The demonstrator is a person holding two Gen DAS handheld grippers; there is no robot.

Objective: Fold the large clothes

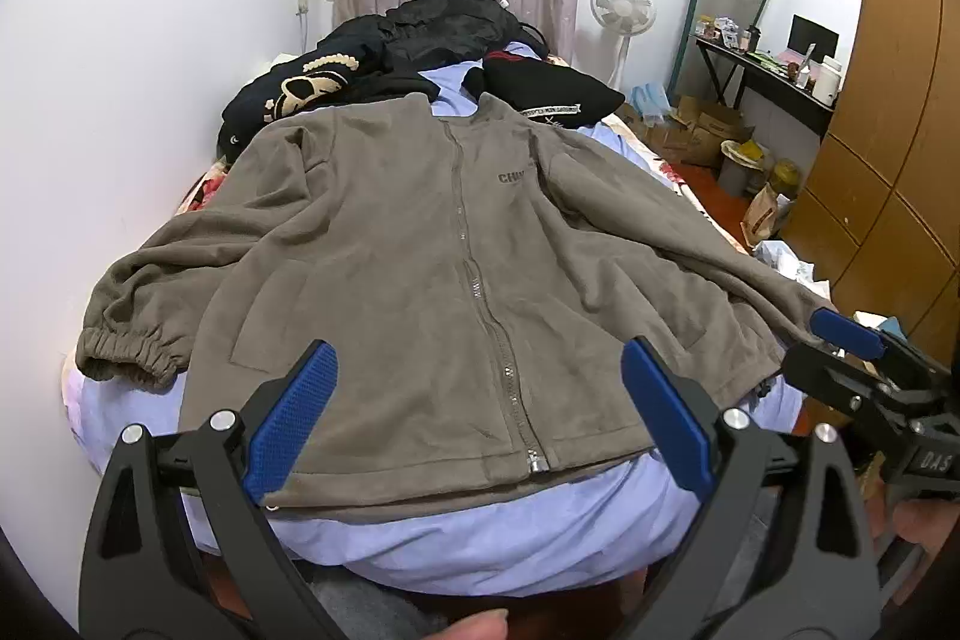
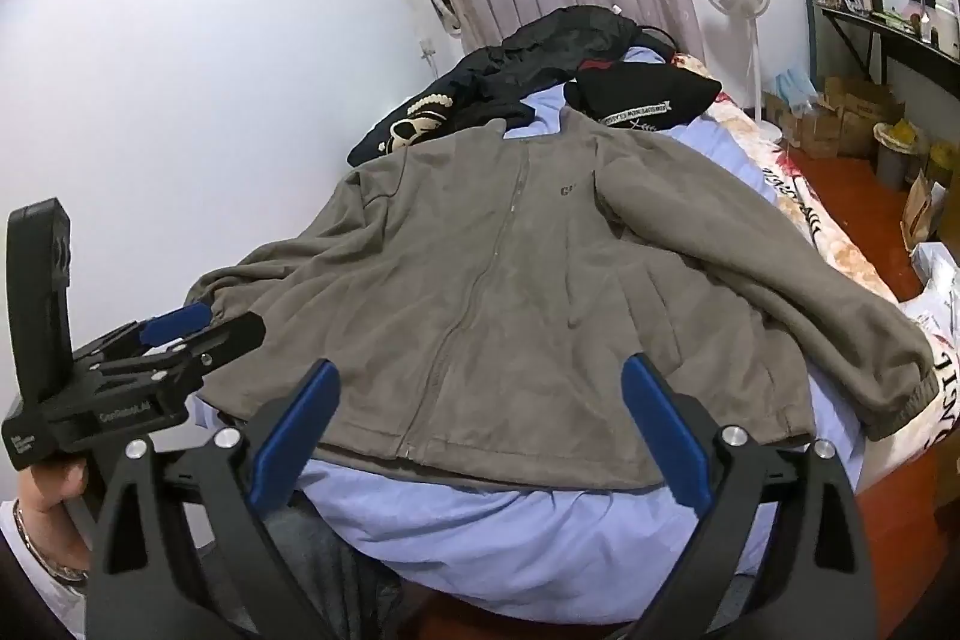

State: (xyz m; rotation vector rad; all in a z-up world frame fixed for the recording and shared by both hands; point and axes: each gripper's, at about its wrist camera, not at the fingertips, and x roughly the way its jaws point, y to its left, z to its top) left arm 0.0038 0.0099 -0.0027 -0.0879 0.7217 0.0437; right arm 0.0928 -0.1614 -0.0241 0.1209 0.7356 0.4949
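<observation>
Above hem, jacket (image 1: 420, 244) flat; both grippers (image 1: 480, 418) (image 2: 480, 424) agape.

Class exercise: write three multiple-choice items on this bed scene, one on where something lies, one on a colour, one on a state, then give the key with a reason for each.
1. Where is the black clothes pile?
A beyond the jacket's collar
B on the floor
C on the desk

2. What colour is the sheet?
A red
B light blue
C green

3. How is the jacket?
A folded in half
B hanging up
C spread flat, zipped

Key: A, the pile lies past the collar; B, pale blue shows below the hem; C, both sleeves lie out, and both the left tool and right tool are open.
</observation>
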